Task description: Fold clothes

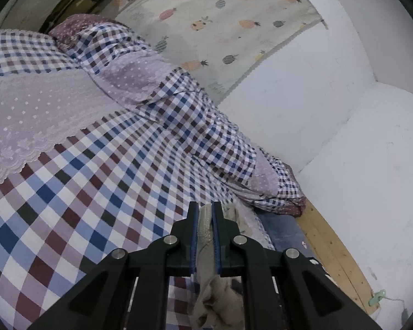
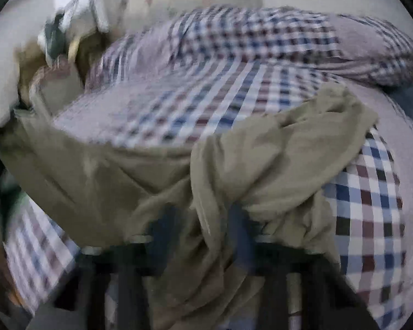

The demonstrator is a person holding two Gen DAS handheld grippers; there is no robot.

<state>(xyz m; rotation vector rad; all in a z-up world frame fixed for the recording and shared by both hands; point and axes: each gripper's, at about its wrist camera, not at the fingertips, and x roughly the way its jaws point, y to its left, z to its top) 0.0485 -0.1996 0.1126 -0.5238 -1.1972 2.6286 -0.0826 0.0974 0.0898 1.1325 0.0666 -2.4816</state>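
Left tool [image 1: 205, 214] clamped on khaki garment [image 1: 205, 236], right tool [image 2: 203, 220] blurred, closed on same garment's bunched fold, checked bedspread [image 1: 96, 181] beneath

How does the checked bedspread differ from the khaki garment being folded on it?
The checked bedspread has blue, maroon and white squares; the khaki garment is plain. The bedspread lies spread fairly flat on the bed; the garment is bunched and creased on top of it. The left gripper pinches a fold of the garment, not the bedspread. Both are soft fabric.

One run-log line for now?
left tongs: shut on khaki garment | right tongs: shut on same garment, blurred | surface: checked bedspread
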